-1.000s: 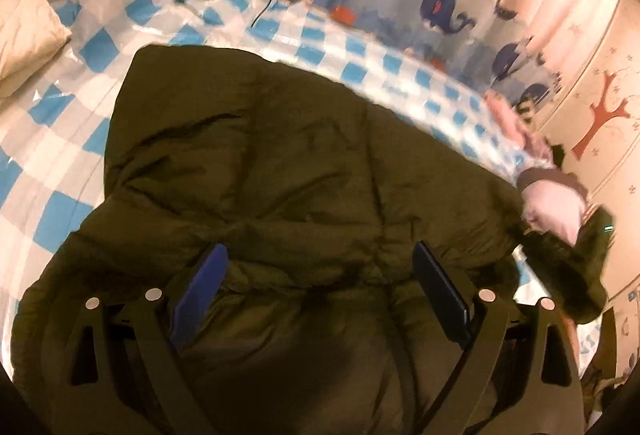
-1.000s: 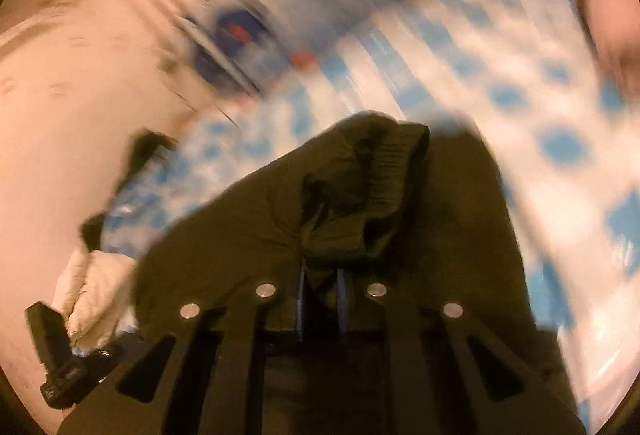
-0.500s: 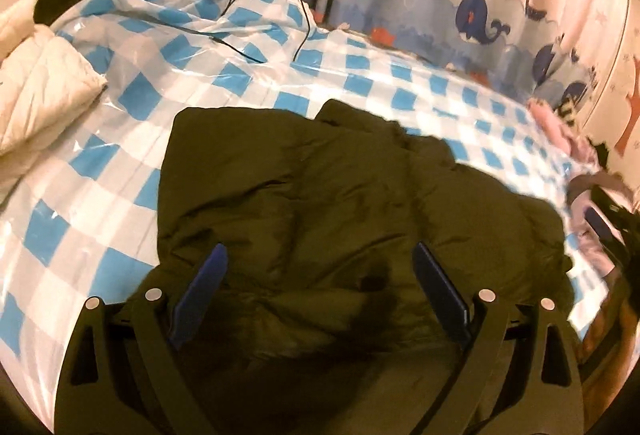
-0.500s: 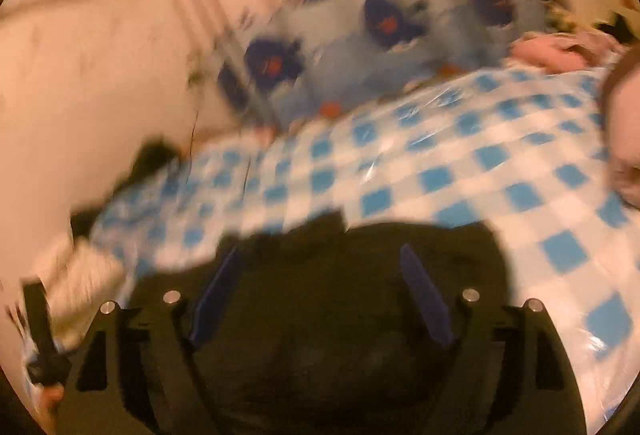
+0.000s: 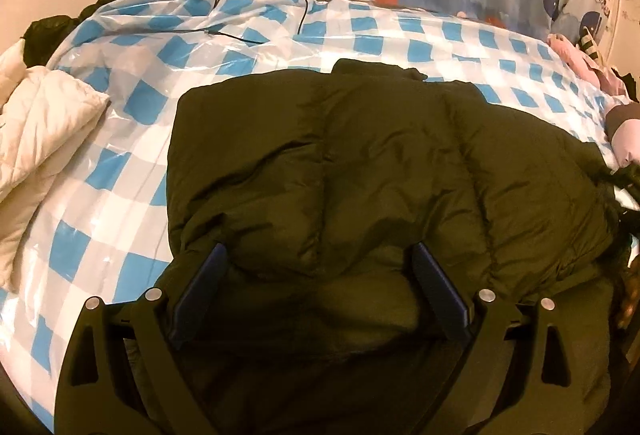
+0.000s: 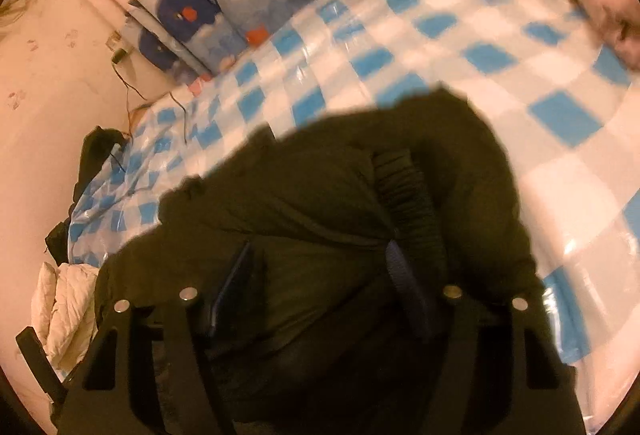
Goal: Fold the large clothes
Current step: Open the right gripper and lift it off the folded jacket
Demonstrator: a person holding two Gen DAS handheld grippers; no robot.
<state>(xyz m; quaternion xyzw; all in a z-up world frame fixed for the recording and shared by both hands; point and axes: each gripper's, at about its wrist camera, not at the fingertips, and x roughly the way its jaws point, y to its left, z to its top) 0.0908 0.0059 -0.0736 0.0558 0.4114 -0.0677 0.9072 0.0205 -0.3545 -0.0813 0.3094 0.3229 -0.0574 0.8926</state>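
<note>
A checked bed point(image 5: 132, 103) is spread with a dark padded jacket point(image 5: 360, 171), bulging toward twelve o'clock. The left gripper point(image 5: 320, 291) is held wide, empty. The right gripper point(image 6: 320, 275) is closing over the cuff point(image 6: 404, 187); puffy fabric may slip free and unfold.

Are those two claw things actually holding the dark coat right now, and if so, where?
Neither grips it. The left gripper stands open over the jacket. The right gripper's jaws are closing around a bulge near the ribbed cuff, not yet pinching.
</note>
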